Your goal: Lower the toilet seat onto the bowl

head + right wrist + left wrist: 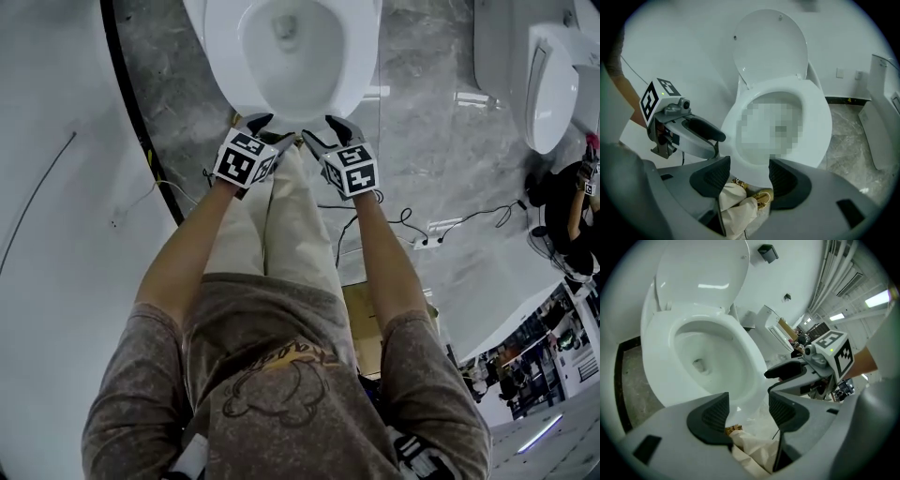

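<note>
A white toilet bowl (286, 47) stands right in front of me. Its oval lid (701, 273) (771, 44) is upright against the back. A white seat ring (740, 341) (818, 117) lies flat around the bowl's opening. My left gripper (270, 131) (747, 411) hovers just short of the bowl's front rim, open, with nothing between its jaws. My right gripper (328, 131) (749, 176) hangs beside it at the same height, also open and empty. Each gripper shows in the other's view, the left gripper (705, 133) and the right gripper (787, 376). Neither touches the toilet.
A second white toilet (553, 84) (883, 126) stands to the right. Black cables (450, 225) trail over the grey marble floor. A dark strip (141, 122) edges the white wall on the left. My beige trouser legs (281, 225) are under the grippers. Another person (577, 206) is far right.
</note>
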Available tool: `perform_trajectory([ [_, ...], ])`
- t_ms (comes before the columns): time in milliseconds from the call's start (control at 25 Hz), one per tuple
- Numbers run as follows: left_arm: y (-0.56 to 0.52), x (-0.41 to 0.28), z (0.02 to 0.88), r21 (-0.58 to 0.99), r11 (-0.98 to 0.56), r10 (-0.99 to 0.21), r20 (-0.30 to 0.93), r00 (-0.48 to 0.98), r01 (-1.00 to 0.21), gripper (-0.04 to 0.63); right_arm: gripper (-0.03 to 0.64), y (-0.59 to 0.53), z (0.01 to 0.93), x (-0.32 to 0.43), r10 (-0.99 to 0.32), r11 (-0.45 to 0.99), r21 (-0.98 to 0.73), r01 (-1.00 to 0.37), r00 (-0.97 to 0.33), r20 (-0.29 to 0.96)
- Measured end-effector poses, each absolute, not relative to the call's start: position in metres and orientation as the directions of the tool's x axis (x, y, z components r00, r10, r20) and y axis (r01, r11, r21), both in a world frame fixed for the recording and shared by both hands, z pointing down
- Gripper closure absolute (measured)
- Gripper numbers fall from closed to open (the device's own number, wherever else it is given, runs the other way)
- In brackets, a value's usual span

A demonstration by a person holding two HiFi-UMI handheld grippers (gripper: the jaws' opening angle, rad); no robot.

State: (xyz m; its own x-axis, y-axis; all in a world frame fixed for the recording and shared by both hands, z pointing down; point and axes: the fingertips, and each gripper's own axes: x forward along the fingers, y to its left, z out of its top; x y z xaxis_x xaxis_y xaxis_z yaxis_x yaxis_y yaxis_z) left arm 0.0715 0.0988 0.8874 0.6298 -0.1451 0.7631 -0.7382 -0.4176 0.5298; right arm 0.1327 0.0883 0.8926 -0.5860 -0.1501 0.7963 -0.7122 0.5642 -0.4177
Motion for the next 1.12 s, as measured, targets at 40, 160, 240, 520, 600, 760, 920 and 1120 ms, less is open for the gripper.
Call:
perform_trajectory([
  [40, 0.091, 0.07, 0.875, 0.525, -0.42, -0.163, 0.759, 0.631, -0.74, 0.327, 0.337, 0.084, 0.882, 0.132, -0.163, 0.569, -0.414, -0.711, -0.59, 0.791],
  [160, 0.061, 0.062, 0.827, 0.49, -0.449, -0.231, 0.744, 0.627, -0.747, 0.327, 0.339, 0.066, 0.839, 0.128, -0.209, 0.587, -0.393, -0.707, -0.602, 0.771],
  [240, 0.034, 0.057, 0.785, 0.465, -0.461, -0.29, 0.726, 0.624, -0.756, 0.327, 0.341, 0.042, 0.798, 0.129, -0.27, 0.573, -0.39, -0.72, -0.616, 0.74],
  [520, -0.032, 0.044, 0.604, 0.432, -0.479, -0.492, 0.589, 0.641, -0.764, 0.328, 0.342, -0.027, 0.617, 0.123, -0.488, 0.561, -0.392, -0.729, -0.674, 0.554],
  [600, -0.034, 0.039, 0.554, 0.411, -0.503, -0.528, 0.55, 0.647, -0.76, 0.327, 0.342, -0.026, 0.572, 0.12, -0.519, 0.579, -0.383, -0.719, -0.688, 0.508],
  [760, -0.043, 0.027, 0.463, 0.308, -0.576, -0.587, 0.488, 0.646, -0.757, 0.327, 0.342, -0.031, 0.492, 0.11, -0.553, 0.643, -0.323, -0.694, -0.713, 0.43],
  [920, -0.029, 0.018, 0.397, 0.266, -0.613, -0.618, 0.425, 0.661, -0.744, 0.327, 0.342, -0.018, 0.424, 0.108, -0.569, 0.688, -0.288, -0.666, -0.742, 0.355],
  [1120, -0.009, -0.005, 0.365, 0.278, -0.61, -0.668, 0.323, 0.671, -0.742, 0.375, 0.41, 0.003, 0.381, 0.106, -0.584, 0.729, -0.247, -0.638, -0.769, 0.262],
])
